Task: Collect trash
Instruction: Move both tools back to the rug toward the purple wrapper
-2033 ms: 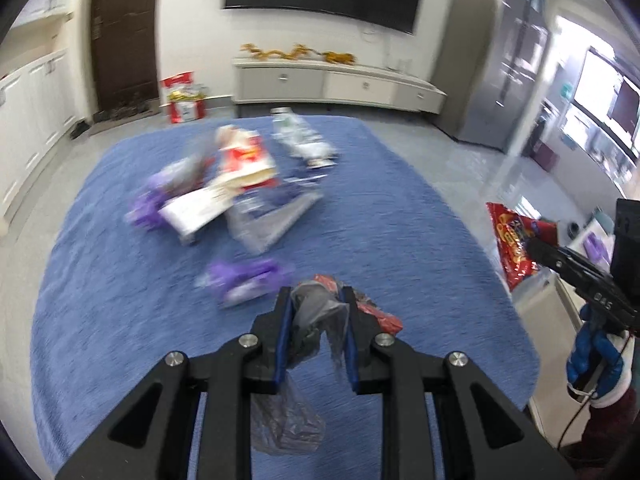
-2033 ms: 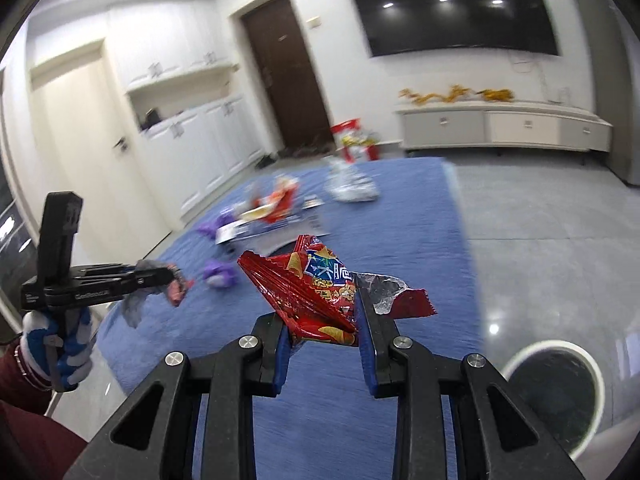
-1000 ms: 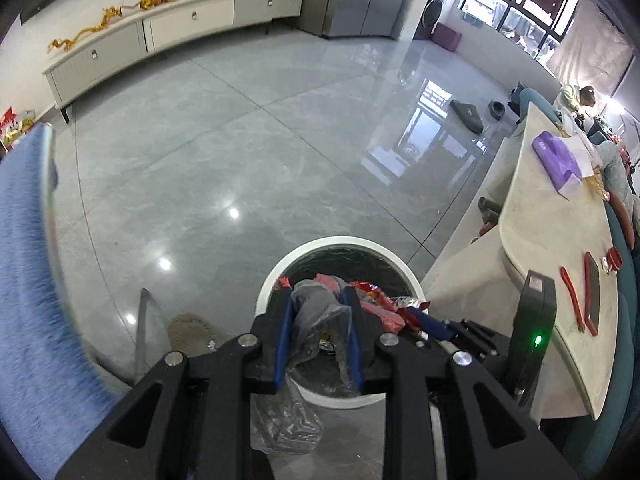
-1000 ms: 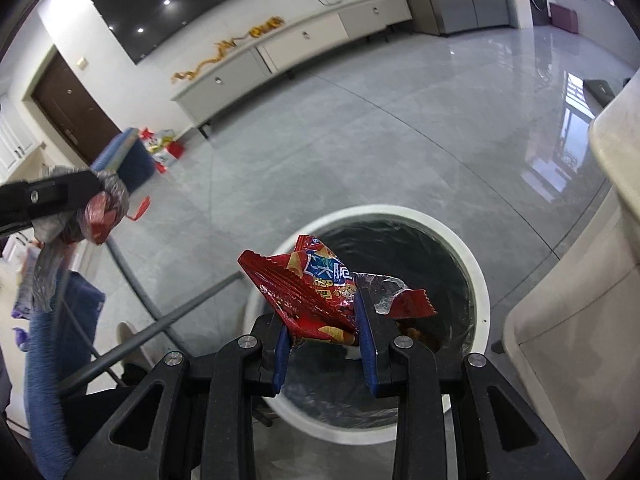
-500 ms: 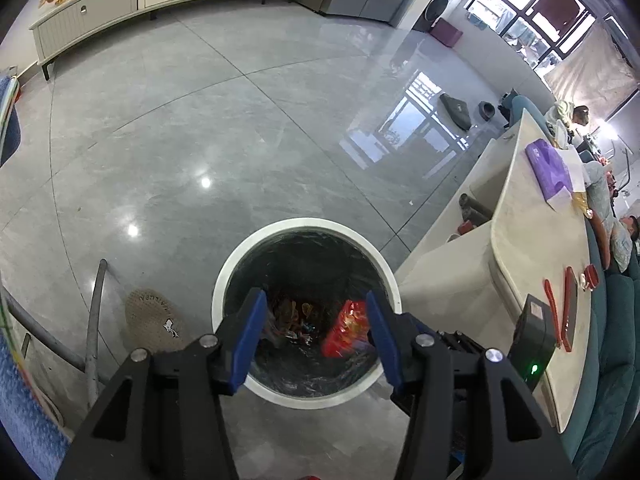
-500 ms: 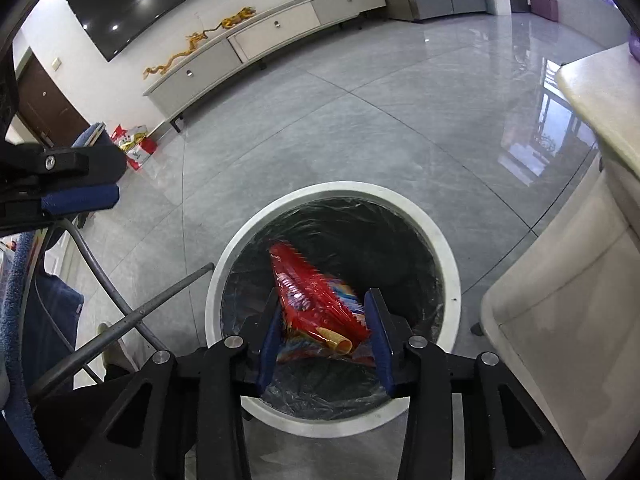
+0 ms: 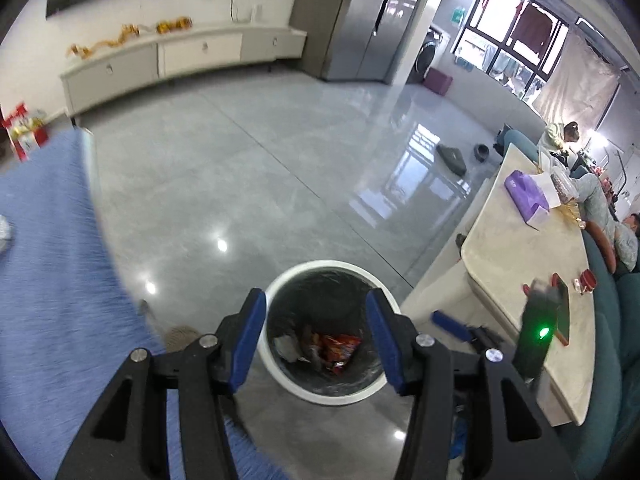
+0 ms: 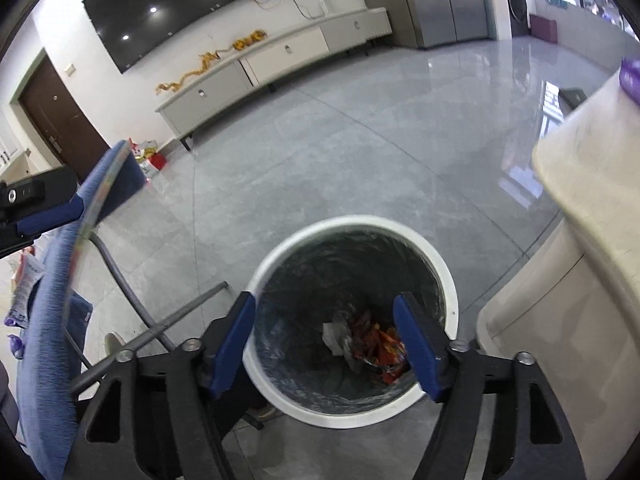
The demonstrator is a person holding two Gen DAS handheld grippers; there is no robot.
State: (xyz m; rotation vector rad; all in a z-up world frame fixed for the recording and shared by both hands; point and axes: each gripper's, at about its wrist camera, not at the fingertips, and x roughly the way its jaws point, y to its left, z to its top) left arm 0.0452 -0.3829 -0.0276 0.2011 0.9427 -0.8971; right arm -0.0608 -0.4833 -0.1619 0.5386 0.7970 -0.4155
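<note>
— Where do the two tools stand over there?

— Both hang above the white-rimmed bin (image 7: pixel 324 394) that stands on the grey tiled floor (image 7: pixel 240 160). The left gripper (image 7: pixel 316 338) has its blue pads (image 7: pixel 250 338) spread wide with nothing between them, and the bin's mouth shows in the gap.

— And the other?

— The right gripper (image 8: pixel 326 346) is just the same: blue fingers (image 8: pixel 418 346) wide apart, empty, looking straight down into the bin (image 8: pixel 352 416).

— So where is the trash?

— At the bottom of the bin, on its dark liner. From the left gripper's side I see a red snack wrapper (image 7: pixel 340 346) beside a crumpled grey-white piece (image 7: pixel 286 346). From the right side the red-orange wrapper (image 8: pixel 376 350) lies touching a pale crumpled scrap (image 8: pixel 334 334).

— What is around it?

— A table under a blue cloth (image 7: pixel 44 260) stands to the left of the bin, with a few packets at its far edge in the right camera's view, too blurred to name. A cream counter (image 7: pixel 520 264) stands to the right, bearing a purple box (image 7: pixel 526 196). A long low cabinet (image 7: pixel 180 56) runs along the far wall under a dark screen (image 8: pixel 192 4).
</note>
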